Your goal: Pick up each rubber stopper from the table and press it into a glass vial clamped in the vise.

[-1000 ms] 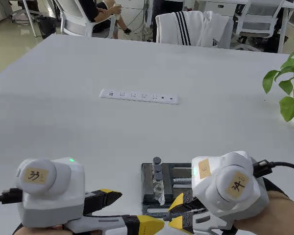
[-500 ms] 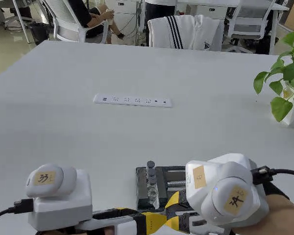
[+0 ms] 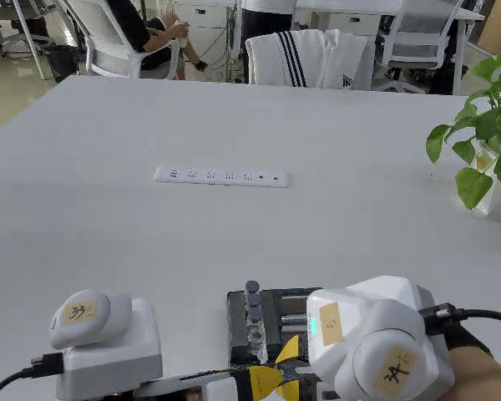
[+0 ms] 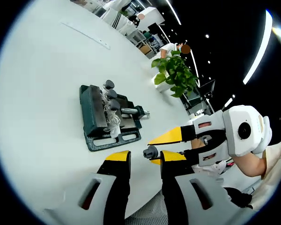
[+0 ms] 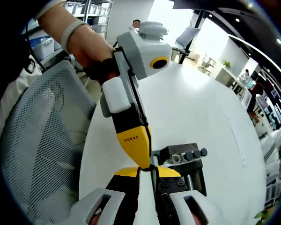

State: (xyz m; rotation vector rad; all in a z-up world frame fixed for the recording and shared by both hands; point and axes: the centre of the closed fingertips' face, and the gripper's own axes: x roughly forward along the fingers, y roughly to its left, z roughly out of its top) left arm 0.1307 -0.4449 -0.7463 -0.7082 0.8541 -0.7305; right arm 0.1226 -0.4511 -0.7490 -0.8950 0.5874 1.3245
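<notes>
One stopper pinched by right gripper | left gripper spread — vise nearby

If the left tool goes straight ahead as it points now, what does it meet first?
Probably the rubber stopper gripped by the right tool, just ahead of the left tool. The vise lies farther on, though depth is unclear.

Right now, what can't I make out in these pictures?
- Head view: the right gripper covers the right half of the vise.
- Right gripper view: the left gripper hides most of the stopper with its tip.
- Left gripper view: the nearest vial is too small to tell whether it is plugged.
</notes>
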